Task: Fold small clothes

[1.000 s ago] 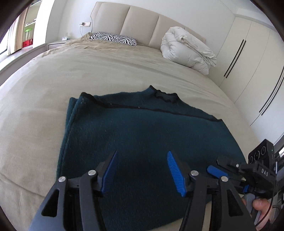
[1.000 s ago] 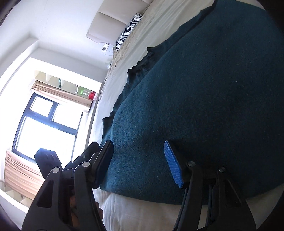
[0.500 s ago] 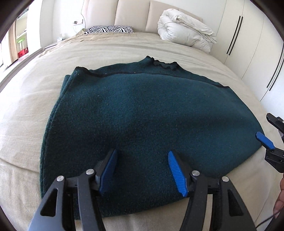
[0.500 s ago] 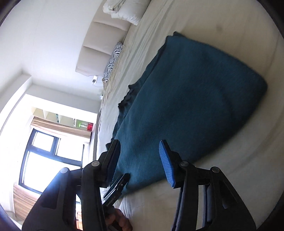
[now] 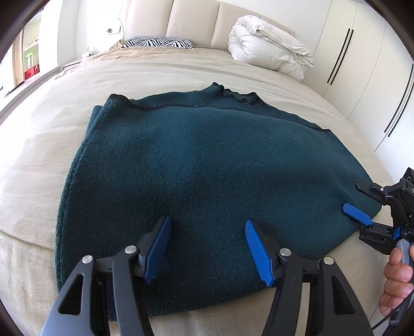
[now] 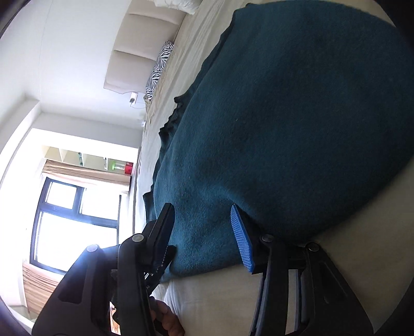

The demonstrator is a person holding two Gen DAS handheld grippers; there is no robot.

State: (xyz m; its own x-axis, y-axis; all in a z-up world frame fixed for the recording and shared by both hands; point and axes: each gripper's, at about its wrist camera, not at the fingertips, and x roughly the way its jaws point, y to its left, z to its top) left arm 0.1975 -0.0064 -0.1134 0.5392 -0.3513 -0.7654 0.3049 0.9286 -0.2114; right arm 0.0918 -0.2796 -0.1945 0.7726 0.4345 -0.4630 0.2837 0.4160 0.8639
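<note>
Since the earlier frames the right gripper (image 6: 204, 237) has come back in against the near right corner of the sweater (image 5: 207, 186); half a second ago it sat off the cloth at the right edge of the left wrist view. Its jaws have just been closing a little. The sweater corner now lies between them, but the pads do not visibly press on it, so the tongs stand apart around the cloth. In the left wrist view one blue pad (image 5: 357, 217) of this gripper lies over the sweater's right corner, and a hand (image 5: 397, 281) holds its handle at the lower right of the frame.

The left gripper (image 5: 208, 249) sits at the bottom centre of its own view, low over the near hem. Its tongs are spread, with sweater fabric showing between the fingertips and nothing pinched.

The dark teal sweater fills the centre of the left wrist view, lying flat on the beige bed (image 5: 51, 144). Its ruffled collar (image 5: 239, 96) points toward the headboard (image 5: 191, 20) at the top of the frame. A doubled layer shows along its left edge.

At upper centre, a zebra-print pillow (image 5: 157, 42) rests against the headboard. A rolled white duvet (image 5: 269, 54) lies to its right. White wardrobe doors (image 5: 367, 67) occupy the upper right. In the right wrist view a bright window (image 6: 77, 206) fills the left side.
</note>
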